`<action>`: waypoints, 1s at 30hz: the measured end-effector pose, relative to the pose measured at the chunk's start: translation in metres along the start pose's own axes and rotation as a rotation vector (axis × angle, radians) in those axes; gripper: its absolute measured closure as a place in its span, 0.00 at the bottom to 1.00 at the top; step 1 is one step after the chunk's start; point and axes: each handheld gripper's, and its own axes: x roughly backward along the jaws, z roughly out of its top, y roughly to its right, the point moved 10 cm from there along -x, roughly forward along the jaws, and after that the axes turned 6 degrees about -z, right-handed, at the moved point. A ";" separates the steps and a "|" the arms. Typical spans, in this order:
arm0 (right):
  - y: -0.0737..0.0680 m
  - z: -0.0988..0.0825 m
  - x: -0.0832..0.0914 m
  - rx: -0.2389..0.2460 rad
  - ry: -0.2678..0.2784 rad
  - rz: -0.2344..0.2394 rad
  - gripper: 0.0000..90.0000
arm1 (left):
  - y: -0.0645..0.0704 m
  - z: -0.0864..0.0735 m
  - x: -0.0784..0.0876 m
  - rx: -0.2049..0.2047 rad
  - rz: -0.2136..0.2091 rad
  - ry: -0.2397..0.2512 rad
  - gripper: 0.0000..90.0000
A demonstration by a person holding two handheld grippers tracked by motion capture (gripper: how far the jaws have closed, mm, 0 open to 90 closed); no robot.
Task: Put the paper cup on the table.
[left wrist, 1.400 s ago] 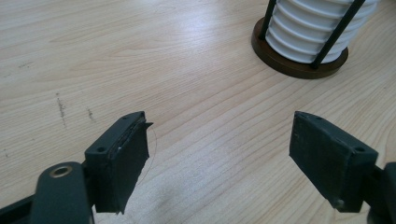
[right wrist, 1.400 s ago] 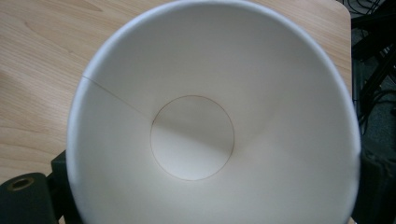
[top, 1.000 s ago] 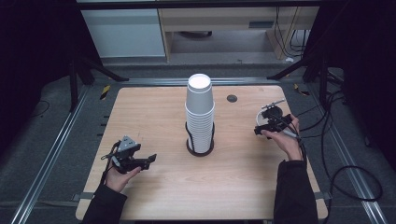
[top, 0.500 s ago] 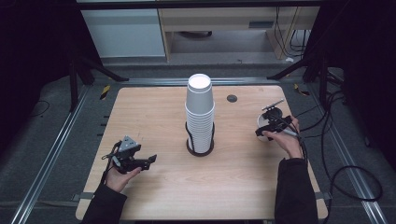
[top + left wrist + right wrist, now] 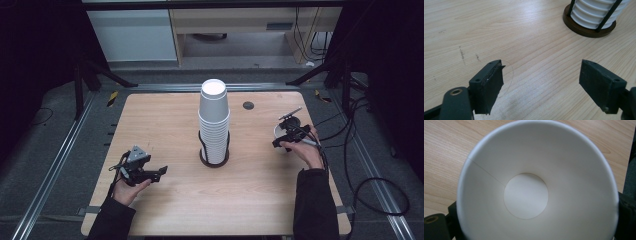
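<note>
Jaws of our right gripper (image 5: pixel 290 134) sit on either side of a single white paper cup (image 5: pixel 537 185); in the right gripper view they show dark at the lower left and lower right corners, hard against the cup's outer wall, so we judge them closed on it. That view looks straight down into the cup's mouth, to its round bottom and the seam running toward the upper left. In the high view this cup (image 5: pixel 280 132) shows as a pale rim at centre right of the frame, near the right edge of the wooden table (image 5: pixel 165 120), with the gripper and our hand over it.

Our left gripper (image 5: pixel 150 174) lies at lower left of the high view, resting in the hand on the table. In the left gripper view its two jaws stand wide apart with bare wood between them, holding nothing.

Between the two, at the middle of the high view, the tall stack of cups (image 5: pixel 214 120) stands mouth-down in its black wire holder (image 5: pixel 214 159), whose brown base (image 5: pixel 589 27) shows at the upper right of the left gripper view.

As we judge it, one cup has been separated and is in hand on the right. We cannot tell whether it is about to be set down or lifted. The large stack remains to be worked through.
</note>
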 end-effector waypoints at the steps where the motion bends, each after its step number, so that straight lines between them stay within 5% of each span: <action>1: 0.001 0.000 0.000 0.008 0.002 0.002 0.05 | 0.000 0.000 0.000 0.000 0.000 0.000 0.21; 18: 0.003 -0.013 0.008 -0.030 0.005 0.023 0.02 | -0.001 0.000 0.001 -0.001 -0.001 -0.002 0.21; 30: -0.010 -0.038 0.030 -0.027 0.051 0.030 0.02 | 0.000 0.000 0.001 0.001 0.000 -0.003 0.21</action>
